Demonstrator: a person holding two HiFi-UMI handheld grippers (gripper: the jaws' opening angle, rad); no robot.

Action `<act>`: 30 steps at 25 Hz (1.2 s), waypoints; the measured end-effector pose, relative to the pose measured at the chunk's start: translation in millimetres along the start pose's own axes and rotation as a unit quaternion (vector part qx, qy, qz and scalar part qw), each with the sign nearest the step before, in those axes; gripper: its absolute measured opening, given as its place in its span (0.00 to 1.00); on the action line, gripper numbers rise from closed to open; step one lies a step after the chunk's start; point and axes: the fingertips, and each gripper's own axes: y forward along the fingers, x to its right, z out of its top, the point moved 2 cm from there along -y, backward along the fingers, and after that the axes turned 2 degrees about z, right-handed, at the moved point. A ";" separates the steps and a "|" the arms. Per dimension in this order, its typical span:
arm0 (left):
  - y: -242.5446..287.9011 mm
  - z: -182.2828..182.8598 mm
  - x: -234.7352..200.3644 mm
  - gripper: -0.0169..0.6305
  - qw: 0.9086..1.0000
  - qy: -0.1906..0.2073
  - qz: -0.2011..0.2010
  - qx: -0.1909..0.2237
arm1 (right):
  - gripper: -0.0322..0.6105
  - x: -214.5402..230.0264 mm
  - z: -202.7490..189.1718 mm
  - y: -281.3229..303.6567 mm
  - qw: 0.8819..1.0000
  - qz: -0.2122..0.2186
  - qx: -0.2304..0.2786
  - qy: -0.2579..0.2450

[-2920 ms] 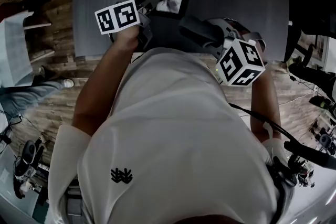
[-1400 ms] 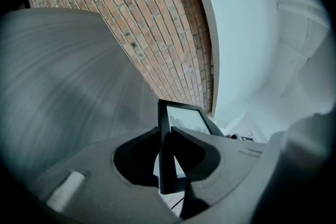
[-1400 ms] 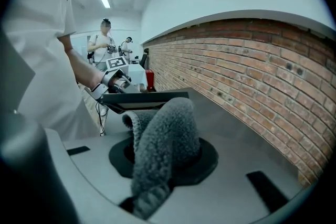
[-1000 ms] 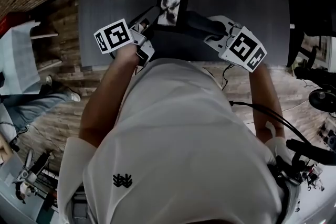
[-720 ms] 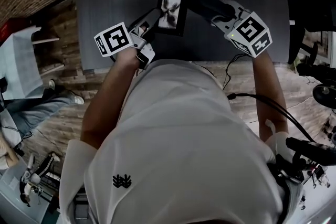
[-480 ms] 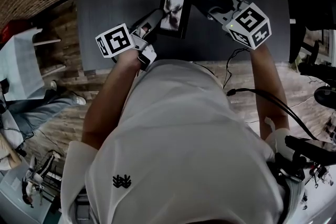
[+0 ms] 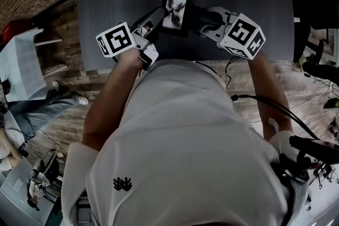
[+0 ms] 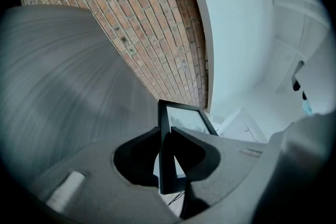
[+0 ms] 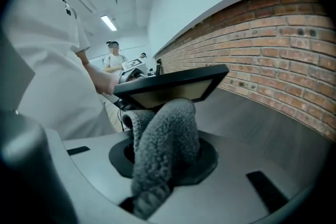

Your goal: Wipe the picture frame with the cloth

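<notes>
Grey table (image 7: 106,8) ran toward a brick wall. Left gripper (image 8: 166,139) was clamped on the frame (image 7: 177,0) by its edge, holding it over the table's near part. Right gripper (image 9: 164,157) was clamped on the cloth (image 9: 170,123), which touched the frame's rim. Wiping seemed under way. The next stroke would need steady pressure along that rim, and the table gave open room beyond.

Left gripper (image 8: 166,129): jaws pinch the black edge of the picture frame (image 8: 185,116), held upright, glass facing right. Grey table (image 8: 63,86) on the left, brick wall (image 8: 157,23) far. Blurred pale shape at right, possibly equipment.
</notes>
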 end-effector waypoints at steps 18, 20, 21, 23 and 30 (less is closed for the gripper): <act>10.5 -2.7 5.1 0.14 1.000 0.000 -0.011 -0.008 | 0.19 -23.2 -20.1 15.1 0.998 0.022 -0.036 0.037; 10.5 -1.2 4.3 0.14 1.000 0.002 -0.008 -0.005 | 0.19 -35.7 -28.9 12.4 0.997 0.029 -0.041 0.051; 10.4 -0.6 3.1 0.14 1.000 0.003 -0.006 -0.004 | 0.19 -40.8 -34.1 10.1 0.997 0.027 -0.042 0.060; 13.7 0.6 -1.2 0.14 1.000 0.011 0.000 -0.005 | 0.19 -46.7 -47.7 3.9 0.995 0.011 -0.043 0.085; 66.3 -1.5 -20.8 0.14 0.998 0.043 0.038 -0.032 | 0.19 -26.5 -97.5 -36.6 0.977 -0.105 -0.024 0.185</act>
